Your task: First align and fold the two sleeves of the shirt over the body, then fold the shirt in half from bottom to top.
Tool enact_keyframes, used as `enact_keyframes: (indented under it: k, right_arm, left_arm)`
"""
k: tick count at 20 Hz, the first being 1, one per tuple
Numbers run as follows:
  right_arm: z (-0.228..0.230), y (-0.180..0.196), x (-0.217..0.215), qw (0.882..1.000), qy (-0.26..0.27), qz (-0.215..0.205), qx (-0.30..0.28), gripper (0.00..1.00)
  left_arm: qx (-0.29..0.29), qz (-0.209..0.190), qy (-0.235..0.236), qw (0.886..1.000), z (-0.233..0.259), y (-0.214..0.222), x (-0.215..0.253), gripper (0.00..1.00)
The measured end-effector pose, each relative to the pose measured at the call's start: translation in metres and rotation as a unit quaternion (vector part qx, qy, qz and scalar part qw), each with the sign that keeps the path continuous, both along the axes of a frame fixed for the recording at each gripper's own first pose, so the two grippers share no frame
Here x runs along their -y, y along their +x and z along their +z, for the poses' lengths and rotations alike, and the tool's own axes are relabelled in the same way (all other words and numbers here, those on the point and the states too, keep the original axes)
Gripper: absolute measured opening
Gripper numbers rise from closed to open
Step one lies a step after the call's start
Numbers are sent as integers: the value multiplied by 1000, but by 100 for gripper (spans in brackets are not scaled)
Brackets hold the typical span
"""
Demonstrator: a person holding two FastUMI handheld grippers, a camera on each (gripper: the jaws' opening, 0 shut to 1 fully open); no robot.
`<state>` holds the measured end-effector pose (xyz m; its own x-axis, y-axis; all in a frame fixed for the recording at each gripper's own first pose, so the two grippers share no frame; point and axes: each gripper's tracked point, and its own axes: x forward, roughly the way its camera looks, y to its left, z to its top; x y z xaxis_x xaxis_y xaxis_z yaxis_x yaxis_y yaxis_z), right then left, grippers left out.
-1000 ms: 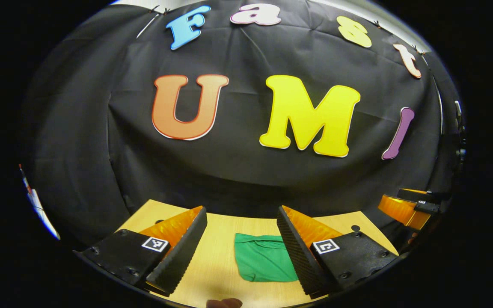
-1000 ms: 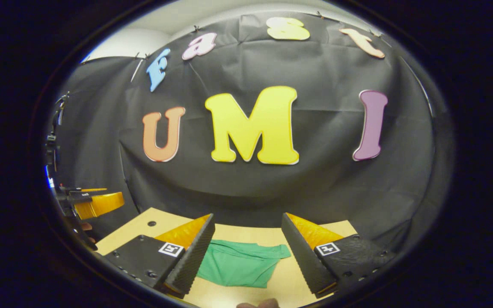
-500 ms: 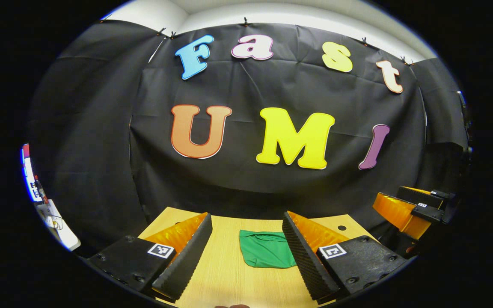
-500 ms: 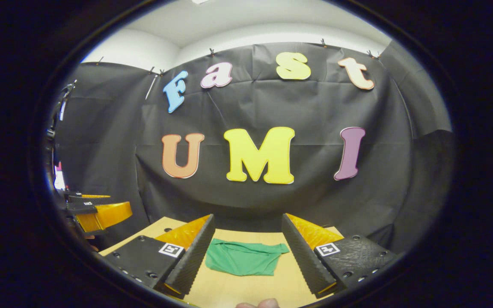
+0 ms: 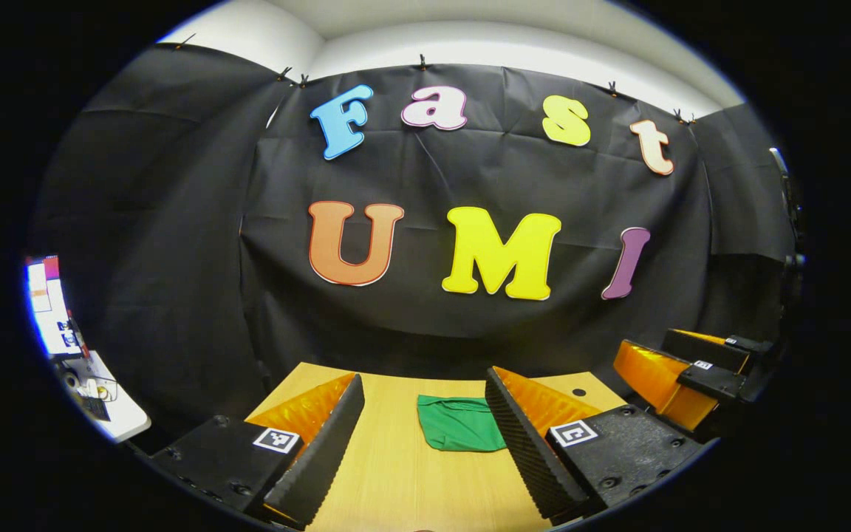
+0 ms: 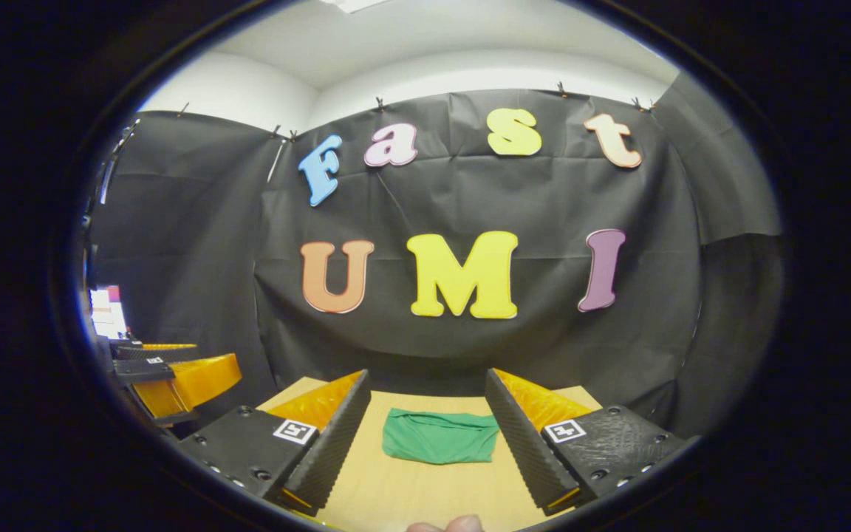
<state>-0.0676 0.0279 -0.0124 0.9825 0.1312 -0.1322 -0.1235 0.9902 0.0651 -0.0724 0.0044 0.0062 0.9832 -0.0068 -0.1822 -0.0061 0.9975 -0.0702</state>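
shirt (image 5: pixel 459 423) – green soft cloth, folded into compact rectangle w/ light creases, lying flat on pale wood-grain surface (image 5: pixel 396 473) | L gripper (image 5: pixel 425 443) – ribbed wedge jaws standing apart, hovering short of shirt | R gripper (image 6: pixel 425 436) – jaws apart, gripping nothing, shirt lying beyond tips

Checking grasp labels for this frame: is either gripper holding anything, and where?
Nothing held. The left gripper and right gripper are both open, clear of the folded green shirt lying on the table.
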Motion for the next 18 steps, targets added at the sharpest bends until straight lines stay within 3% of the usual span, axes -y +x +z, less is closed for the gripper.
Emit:
enact_keyframes:
  k: [9,15,17,18]
  right_arm:
    - [12,15,4,1000,16,0,1,92]
    - [19,33,-11,1000,11,21,3,100]
    - [23,37,-21,999,23,31,12,91]
    - [22,39,-26,999,25,39,11,100]
  left_arm:
    - [17,11,9,1000,17,10,-9,100]
    - [21,20,23,999,22,23,-19,99]
    - [25,25,28,999,25,25,-22,100]
    - [28,27,30,999,26,27,-22,100]
